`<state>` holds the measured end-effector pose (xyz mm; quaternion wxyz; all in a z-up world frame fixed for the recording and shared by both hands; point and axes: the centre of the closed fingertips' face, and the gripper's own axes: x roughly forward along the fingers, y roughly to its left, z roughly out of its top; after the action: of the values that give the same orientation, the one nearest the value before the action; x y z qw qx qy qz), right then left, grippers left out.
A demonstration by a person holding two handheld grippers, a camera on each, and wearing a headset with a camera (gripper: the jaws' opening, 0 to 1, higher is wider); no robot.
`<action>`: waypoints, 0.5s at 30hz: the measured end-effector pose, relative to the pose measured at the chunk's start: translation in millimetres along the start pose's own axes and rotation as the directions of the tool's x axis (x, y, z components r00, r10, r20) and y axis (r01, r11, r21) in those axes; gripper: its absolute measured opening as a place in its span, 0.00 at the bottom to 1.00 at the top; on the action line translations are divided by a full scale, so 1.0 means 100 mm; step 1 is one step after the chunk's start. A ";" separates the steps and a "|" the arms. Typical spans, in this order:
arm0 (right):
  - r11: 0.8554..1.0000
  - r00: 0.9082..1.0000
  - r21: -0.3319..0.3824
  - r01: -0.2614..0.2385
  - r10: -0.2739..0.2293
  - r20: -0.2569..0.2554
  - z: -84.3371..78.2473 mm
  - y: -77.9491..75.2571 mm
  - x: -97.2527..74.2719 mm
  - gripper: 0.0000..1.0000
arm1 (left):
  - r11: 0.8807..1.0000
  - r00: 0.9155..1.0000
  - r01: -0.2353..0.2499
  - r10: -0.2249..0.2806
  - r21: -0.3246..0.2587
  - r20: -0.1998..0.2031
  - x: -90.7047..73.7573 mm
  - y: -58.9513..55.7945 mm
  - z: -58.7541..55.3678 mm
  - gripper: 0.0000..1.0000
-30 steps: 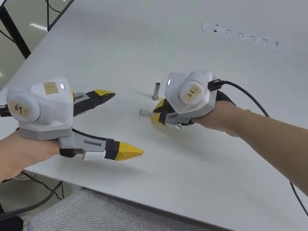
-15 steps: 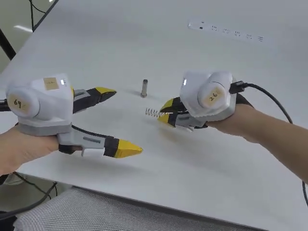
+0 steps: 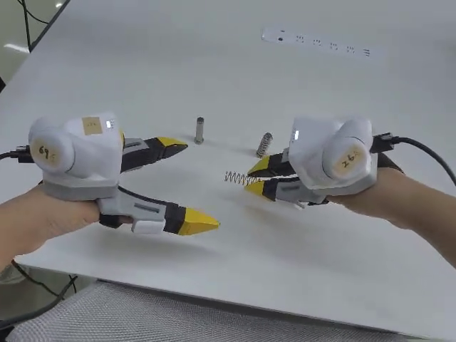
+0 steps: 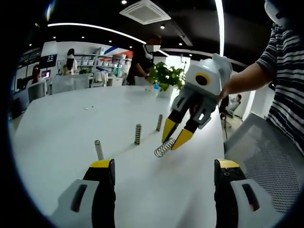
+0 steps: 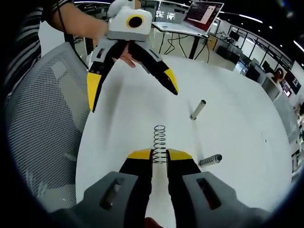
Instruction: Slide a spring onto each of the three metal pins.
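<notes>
Over the near part of the white surface (image 3: pixel 214 68), the right gripper (image 3: pixel 258 178) has its jaws clamped on one end of a loose spring (image 3: pixel 235 177). The spring juts out past the yellow tips toward the left gripper (image 3: pixel 194 184), whose jaws stand wide apart with nothing between them. Beyond both grippers a bare metal pin (image 3: pixel 200 130) stands upright, well apart from the held spring, and to its right a second pin (image 3: pixel 264 144) already wears a spring; the left gripper view shows a third pin (image 4: pixel 159 122) farther off, likewise sleeved.
</notes>
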<state>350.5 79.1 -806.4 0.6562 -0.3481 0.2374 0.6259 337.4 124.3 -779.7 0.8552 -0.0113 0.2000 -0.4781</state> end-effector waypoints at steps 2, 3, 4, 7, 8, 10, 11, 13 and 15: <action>1.000 1.000 0.005 0.002 -0.002 0.006 0.00 0.01 -0.02 0.13 | 1.000 1.000 0.007 -0.007 -0.005 -0.005 0.04 0.02 -0.02 0.82; 1.000 1.000 0.004 0.003 -0.003 0.007 -0.01 0.02 -0.03 0.13 | 1.000 1.000 0.010 -0.010 -0.003 -0.008 0.07 0.02 -0.02 0.82; 1.000 1.000 0.003 0.003 -0.003 0.007 -0.01 0.02 -0.04 0.13 | 1.000 1.000 0.015 -0.015 0.002 -0.010 0.08 0.01 -0.02 0.81; 1.000 1.000 0.000 0.002 -0.002 0.011 -0.01 0.05 -0.07 0.13 | 0.999 0.999 0.035 -0.035 0.019 -0.015 0.13 -0.03 0.00 0.77; 1.000 1.000 -0.002 -0.001 0.001 0.016 -0.01 0.07 -0.08 0.13 | 0.999 0.999 0.047 -0.046 0.021 -0.017 0.15 -0.05 0.01 0.75; 1.000 1.000 -0.009 -0.002 0.002 0.019 0.00 0.09 -0.10 0.13 | 0.997 0.997 0.073 -0.073 0.022 -0.021 0.19 -0.09 0.01 0.69; 1.000 1.000 -0.009 -0.003 0.003 0.020 0.00 0.09 -0.10 0.13 | 0.997 0.997 0.077 -0.076 0.025 -0.022 0.20 -0.10 0.01 0.67; 1.000 1.000 -0.010 -0.006 0.006 0.028 0.01 0.12 -0.13 0.13 | 0.995 0.996 0.091 -0.090 0.034 -0.028 0.25 -0.13 0.01 0.63; 1.000 0.999 -0.013 -0.007 0.008 0.032 0.02 0.14 -0.15 0.13 | 0.994 0.994 0.107 -0.106 0.035 -0.026 0.29 -0.16 0.03 0.59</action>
<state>335.4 70.3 -796.5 0.6554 -0.3413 0.2241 0.6354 338.7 91.5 -783.2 0.8261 -0.0003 0.2007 -0.5266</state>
